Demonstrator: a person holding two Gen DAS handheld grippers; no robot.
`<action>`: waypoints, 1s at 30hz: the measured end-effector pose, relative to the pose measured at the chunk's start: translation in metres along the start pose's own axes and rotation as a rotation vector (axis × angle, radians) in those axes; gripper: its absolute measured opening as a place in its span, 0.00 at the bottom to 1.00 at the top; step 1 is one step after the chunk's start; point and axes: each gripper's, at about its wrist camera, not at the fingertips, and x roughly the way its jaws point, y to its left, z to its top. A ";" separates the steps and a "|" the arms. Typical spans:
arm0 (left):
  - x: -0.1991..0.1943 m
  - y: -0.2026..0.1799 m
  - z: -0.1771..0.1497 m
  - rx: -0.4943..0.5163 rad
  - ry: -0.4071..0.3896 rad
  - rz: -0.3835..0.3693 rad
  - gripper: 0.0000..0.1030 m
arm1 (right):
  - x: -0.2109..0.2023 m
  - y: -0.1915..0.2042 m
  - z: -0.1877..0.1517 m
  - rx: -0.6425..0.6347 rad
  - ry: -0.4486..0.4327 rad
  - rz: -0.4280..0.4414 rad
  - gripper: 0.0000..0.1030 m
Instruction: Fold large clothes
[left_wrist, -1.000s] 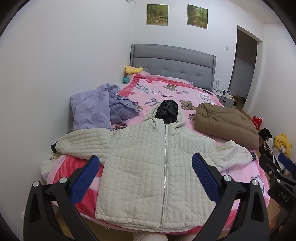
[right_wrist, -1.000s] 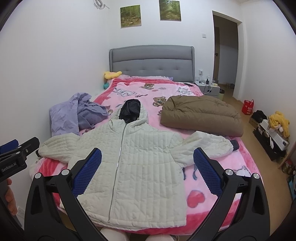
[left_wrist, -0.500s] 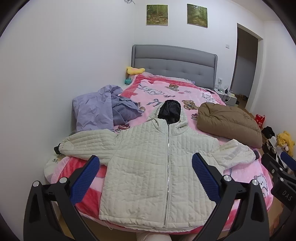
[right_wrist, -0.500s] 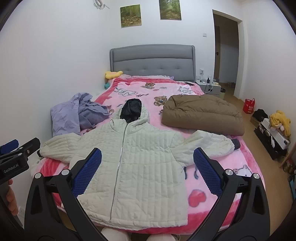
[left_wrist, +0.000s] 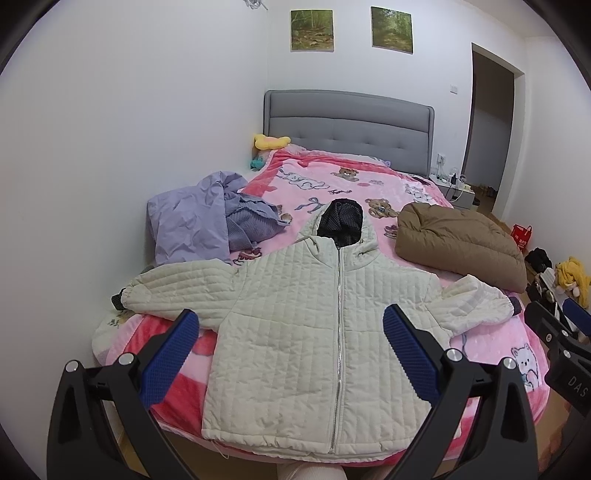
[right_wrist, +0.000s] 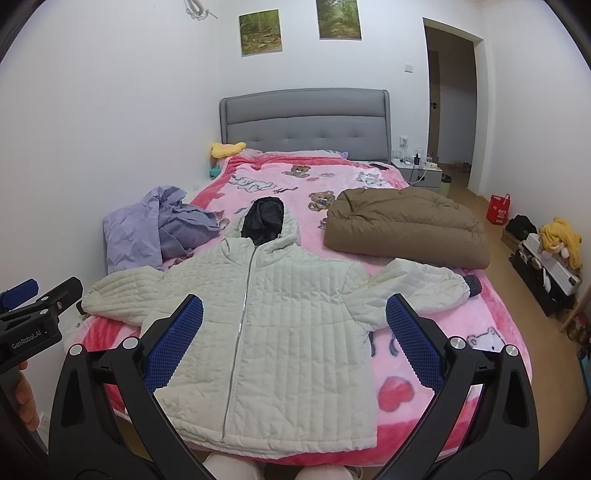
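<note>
Cream quilted jacket (left_wrist: 317, 325) lies zipped and spread flat on the pink blanket (left_wrist: 369, 184); my left gripper (left_wrist: 291, 339) and right gripper (right_wrist: 295, 332) hover above it, both agape.

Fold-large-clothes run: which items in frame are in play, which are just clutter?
In play:
white quilted jacket, spread flat, zipped
left gripper, open
right gripper, open

Clutter:
purple clothes heap
brown padded coat
yellow plush
red bag
</note>
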 end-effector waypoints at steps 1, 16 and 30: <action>0.000 -0.001 -0.001 0.001 -0.001 -0.001 0.95 | 0.000 0.000 0.000 0.001 0.000 0.000 0.92; 0.040 -0.051 0.000 0.155 -0.041 0.089 0.95 | 0.058 -0.030 -0.007 0.100 0.031 0.004 0.92; 0.190 -0.129 0.017 0.209 0.007 -0.085 0.95 | 0.217 -0.139 -0.016 0.332 0.117 -0.075 0.92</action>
